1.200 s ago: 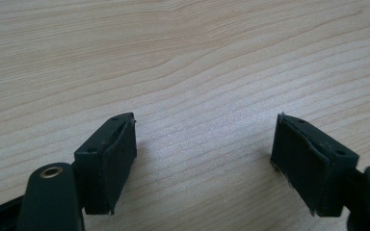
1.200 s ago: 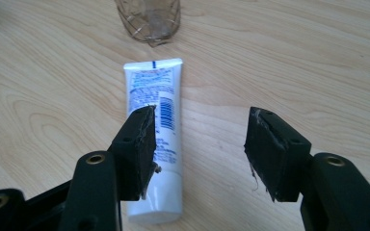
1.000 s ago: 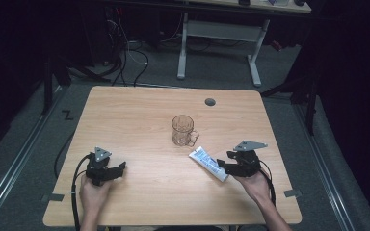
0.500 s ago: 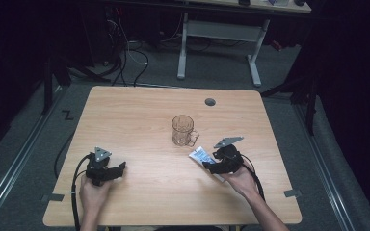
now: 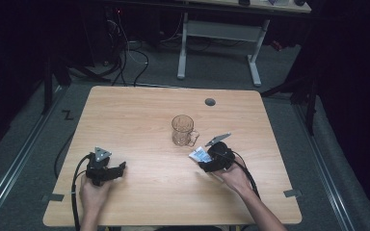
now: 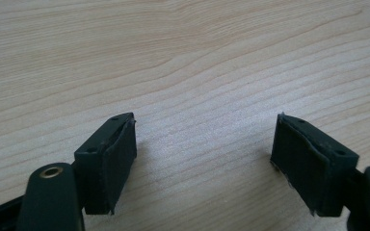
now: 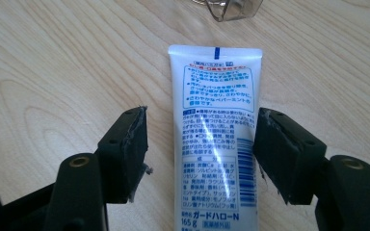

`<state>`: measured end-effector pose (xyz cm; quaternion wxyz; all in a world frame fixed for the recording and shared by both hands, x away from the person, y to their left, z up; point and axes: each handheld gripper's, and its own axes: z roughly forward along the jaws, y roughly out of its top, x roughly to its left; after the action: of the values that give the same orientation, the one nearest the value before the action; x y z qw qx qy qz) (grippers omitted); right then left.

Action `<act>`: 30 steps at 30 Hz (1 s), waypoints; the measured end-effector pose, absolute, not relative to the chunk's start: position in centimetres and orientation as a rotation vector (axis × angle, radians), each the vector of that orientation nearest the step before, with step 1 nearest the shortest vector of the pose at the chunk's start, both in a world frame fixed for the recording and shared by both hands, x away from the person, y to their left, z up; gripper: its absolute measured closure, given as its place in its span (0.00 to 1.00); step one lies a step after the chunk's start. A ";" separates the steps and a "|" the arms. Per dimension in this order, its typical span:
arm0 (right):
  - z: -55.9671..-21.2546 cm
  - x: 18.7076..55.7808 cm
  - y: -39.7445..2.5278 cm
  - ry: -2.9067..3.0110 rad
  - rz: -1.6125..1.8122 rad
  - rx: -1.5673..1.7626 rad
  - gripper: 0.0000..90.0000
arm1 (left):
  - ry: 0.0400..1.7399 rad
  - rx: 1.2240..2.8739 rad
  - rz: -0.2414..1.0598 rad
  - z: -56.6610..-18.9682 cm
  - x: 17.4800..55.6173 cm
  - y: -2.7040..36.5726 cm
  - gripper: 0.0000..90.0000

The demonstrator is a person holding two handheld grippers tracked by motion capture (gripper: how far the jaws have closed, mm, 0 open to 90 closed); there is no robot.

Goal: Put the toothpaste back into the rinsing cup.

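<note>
A white toothpaste tube (image 7: 214, 134) with blue and red print lies flat on the wooden table (image 5: 144, 120), its crimped end pointing at a clear glass mug (image 5: 182, 130). My right gripper (image 7: 203, 125) is open, with one jaw on each side of the tube. The right jaw is at the tube's edge and the left jaw stands a gap away. In the high view the right gripper (image 5: 207, 161) covers most of the tube (image 5: 200, 155), just right of and nearer than the mug. My left gripper (image 5: 118, 169) rests at the front left, open (image 6: 204, 120) over bare wood.
The mug's handle (image 7: 231, 7) shows at the top of the right gripper view. A small grey round cap (image 5: 210, 102) sits in the table near its far edge. A desk frame (image 5: 217, 33) and cables stand on the floor beyond the table.
The right gripper has slid left along the table over the tube, so its jaws now stand on either side of it. The left gripper and the mug have stayed put.
</note>
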<state>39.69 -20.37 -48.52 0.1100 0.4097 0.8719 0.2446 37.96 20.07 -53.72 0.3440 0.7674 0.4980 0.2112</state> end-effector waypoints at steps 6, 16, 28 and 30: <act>-48.8 40.3 -19.5 2.563 0.650 1.201 0.41 | 1.294 1.994 0.549 -53.7 38.0 20.1 0.27; -50.0 41.4 -19.6 2.602 0.584 1.233 0.42 | 1.294 1.994 0.549 -53.7 38.0 20.1 0.27; -50.0 41.5 -19.9 2.618 0.583 1.220 0.60 | 1.309 1.973 0.557 -53.7 38.1 20.2 0.31; -49.9 41.5 -20.0 2.624 0.593 1.231 0.63 | 1.315 1.978 0.566 -53.6 38.2 20.2 0.36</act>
<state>41.54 -20.02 -49.86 0.0914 0.4143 0.8833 0.1996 38.21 20.18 -53.62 0.3427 0.7610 0.5059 0.2179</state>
